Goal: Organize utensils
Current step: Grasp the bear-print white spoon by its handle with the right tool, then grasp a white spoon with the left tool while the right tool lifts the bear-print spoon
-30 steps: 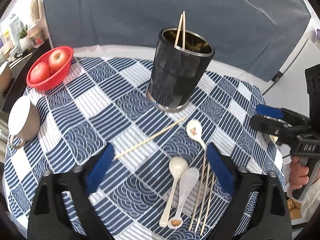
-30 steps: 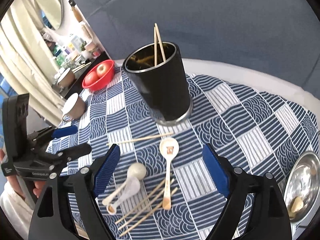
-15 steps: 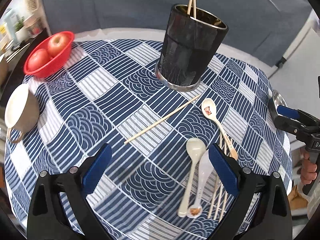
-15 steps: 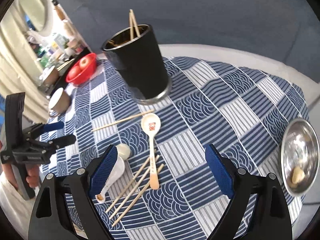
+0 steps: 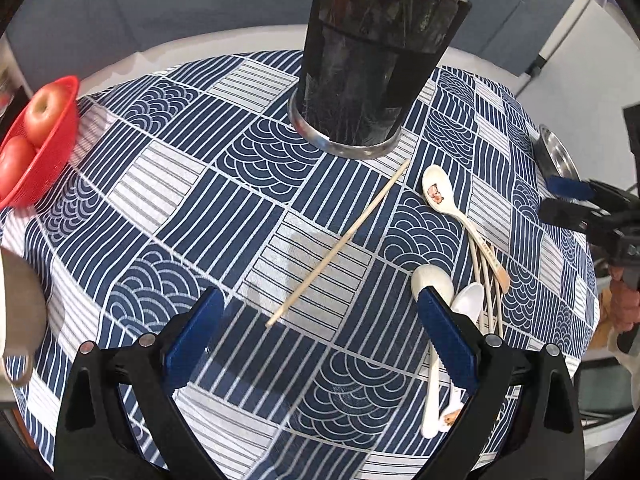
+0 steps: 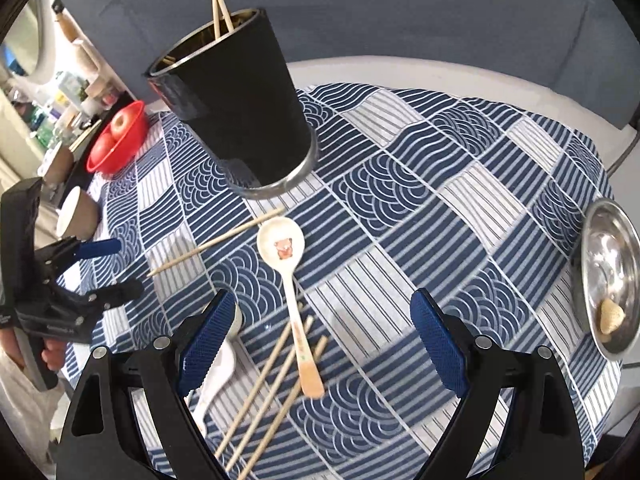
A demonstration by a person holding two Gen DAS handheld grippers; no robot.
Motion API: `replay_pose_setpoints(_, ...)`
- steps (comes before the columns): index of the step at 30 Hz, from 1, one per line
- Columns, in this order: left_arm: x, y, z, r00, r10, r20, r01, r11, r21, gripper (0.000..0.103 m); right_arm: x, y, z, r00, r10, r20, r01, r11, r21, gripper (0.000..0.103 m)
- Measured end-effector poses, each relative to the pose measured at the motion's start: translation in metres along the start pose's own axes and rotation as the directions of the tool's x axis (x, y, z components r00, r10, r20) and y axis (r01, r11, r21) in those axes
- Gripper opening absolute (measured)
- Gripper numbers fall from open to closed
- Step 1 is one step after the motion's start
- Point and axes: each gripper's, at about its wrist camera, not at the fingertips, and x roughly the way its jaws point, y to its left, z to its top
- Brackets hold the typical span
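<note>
A black utensil holder [image 5: 372,68] [image 6: 236,108] with chopsticks in it stands on the blue patterned tablecloth [image 5: 172,216]. A single chopstick [image 5: 340,242] [image 6: 216,242] lies in front of it. My left gripper [image 5: 320,332] hovers open just above that chopstick's near end. To the right lie a bear-print spoon [image 5: 452,208] [image 6: 288,276], two white spoons [image 5: 436,292], and several chopsticks [image 6: 272,392]. My right gripper [image 6: 324,340] hangs open over the bear spoon's handle and the chopsticks, touching nothing.
A red basket of apples [image 5: 36,140] [image 6: 118,140] and a beige mug [image 5: 20,304] [image 6: 76,212] sit at the left edge. A steel dish [image 6: 608,276] with a small item lies at the right edge. A grey sofa back rises behind the table.
Both grippers have sunk toward the table and tilted further down. The holder and utensils now look larger and closer. Nothing was picked up.
</note>
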Motion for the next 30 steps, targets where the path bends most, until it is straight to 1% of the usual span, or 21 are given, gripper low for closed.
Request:
replay_pose_setpoints(8,0.009,0.009,0.002,0.999,-0.025,-0.04,0.026,0.999,0.027,0.095,0.05,0.025,0.024,0.999,-0.009,-0.054,0.007,0.999,-0.04,0.085)
replay_pose_setpoints(11,0.011,0.011,0.002,0.998,-0.031,-0.054,0.033,0.999,0.031,0.095,0.067,0.033,0.028,0.997,-0.029,-0.072,0.025,0.998,-0.057,0.082)
replay_pose_setpoints(14,0.015,0.011,0.002,0.997,-0.03,-0.069,0.034,0.998,0.049,0.095,0.081,0.04,0.031,0.996,-0.042,-0.083,0.037,0.997,-0.062,0.074)
replay_pose_setpoints(16,0.017,0.012,0.002,0.997,-0.03,-0.077,0.034,0.998,0.055,0.095,0.09,0.043,0.031,0.992,-0.068,-0.102,0.061,0.996,-0.071,0.058)
replay_pose_setpoints(17,0.018,0.012,0.002,0.996,-0.031,-0.079,0.035,0.998,0.055,0.095,0.093,0.044,0.03,0.99,-0.077,-0.116,0.069,0.995,-0.072,0.055)
replay_pose_setpoints(18,0.018,0.012,0.003,0.996,-0.038,-0.08,0.042,0.998,0.056,0.095,0.094,0.047,0.03,0.99,-0.097,-0.1,0.088,0.992,-0.09,0.04)
replay_pose_setpoints(19,0.019,0.011,0.004,0.996,-0.042,-0.082,0.046,0.997,0.056,0.095,0.095,0.048,0.031,0.989,-0.116,-0.096,0.107,0.99,-0.091,0.039)
replay_pose_setpoints(20,0.019,0.01,0.004,0.996,-0.043,-0.083,0.049,0.997,0.06,0.095,0.097,0.047,0.032,0.988,-0.115,-0.101,0.107,0.991,-0.081,0.039)
replay_pose_setpoints(23,0.019,0.008,0.005,0.995,-0.045,-0.084,0.051,0.996,0.072,0.095,0.099,0.041,0.032,0.991,-0.076,-0.107,0.073,0.997,-0.028,0.038)
replay_pose_setpoints(24,0.019,0.007,0.006,0.995,-0.048,-0.085,0.054,0.996,0.074,0.095,0.097,0.035,0.03,0.994,-0.037,-0.105,0.039,0.999,0.017,0.038)
replay_pose_setpoints(27,0.021,0.0,0.009,0.995,-0.066,-0.079,0.073,0.994,0.081,0.095,0.091,0.024,0.026,0.997,0.03,-0.073,-0.02,0.992,0.127,0.039)
replay_pose_setpoints(29,0.025,-0.004,0.012,0.992,-0.1,-0.081,0.107,0.991,0.075,0.095,0.088,0.018,0.024,0.996,0.08,-0.039,-0.07,0.975,0.212,0.039)
replay_pose_setpoints(30,0.026,-0.006,0.013,0.989,-0.125,-0.083,0.131,0.989,0.069,0.094,0.085,0.019,0.023,0.995,0.094,-0.023,-0.086,0.968,0.235,0.039)
